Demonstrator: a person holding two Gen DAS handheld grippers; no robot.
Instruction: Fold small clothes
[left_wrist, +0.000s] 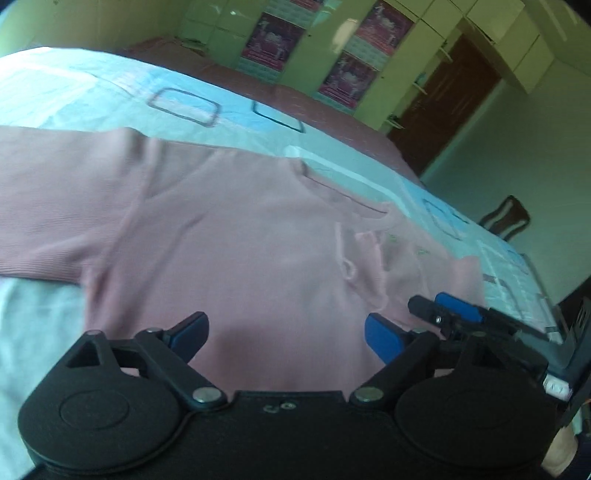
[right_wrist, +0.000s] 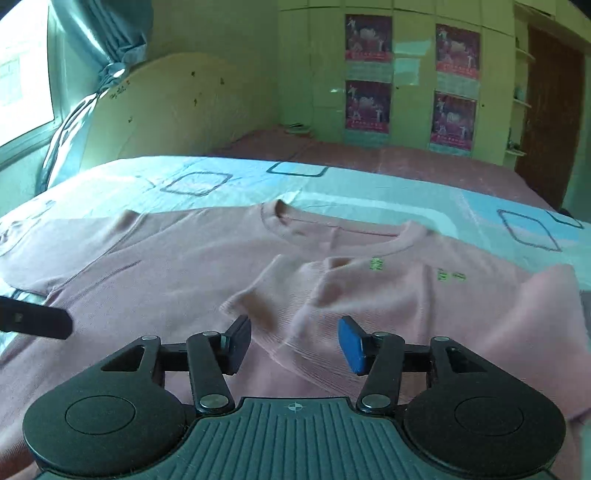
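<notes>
Lying flat on the patterned bedsheet (right_wrist: 236, 173), the pink top (right_wrist: 177, 266) has its right sleeve (right_wrist: 295, 295) already folded in across the chest; the left sleeve (left_wrist: 48, 206) is spread out to the side. R gripper (right_wrist: 294, 341) hovers w/ jaws parted, nothing between the pads, sleeve cuff just ahead. L gripper (left_wrist: 286, 332) also released, over the hem area. Judgement: next fold should mirror this one, so pinch the left cuff edge only, carry it low across the body, and smooth wrinkles before letting go.
</notes>
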